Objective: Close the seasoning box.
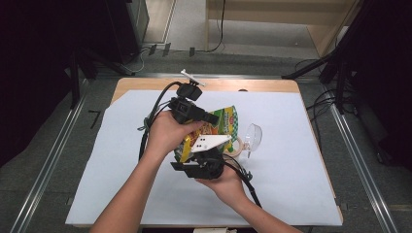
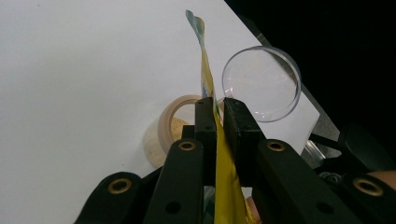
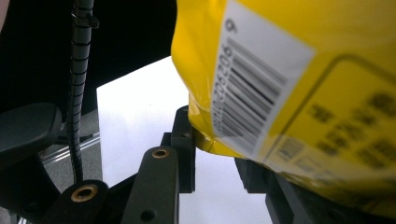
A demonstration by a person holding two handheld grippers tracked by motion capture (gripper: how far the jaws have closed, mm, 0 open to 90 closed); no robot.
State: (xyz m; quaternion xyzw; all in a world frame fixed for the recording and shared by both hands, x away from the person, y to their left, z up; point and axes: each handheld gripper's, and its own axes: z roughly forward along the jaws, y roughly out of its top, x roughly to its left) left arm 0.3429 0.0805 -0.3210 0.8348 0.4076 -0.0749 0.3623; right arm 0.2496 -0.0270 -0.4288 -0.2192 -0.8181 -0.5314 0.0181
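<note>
Both grippers on bag [image 1: 221, 127], held just above tape roll [image 2: 173, 122] | left gripper [image 2: 219, 114] clamped on bag edge | right gripper [image 3: 215, 161] jaws around bag corner, grip uncertain | step: tearing open | next: pull apart steadily.

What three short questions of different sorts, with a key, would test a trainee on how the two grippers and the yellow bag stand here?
1. True or false: the left gripper is shut on an edge of the bag.
2. Which thing lies on the sheet beside the tape roll? A) clear cup B) red bowl C) metal spoon
3. Fill in: in the right gripper view, the white label on the bag bears a ____.

Key
1. True. Its jaws pinch the thin yellow edge.
2. A. The clear cup lies on its side, right of the roll.
3. Barcode. The right gripper stands with its jaws apart, the bag's corner between them.
</note>
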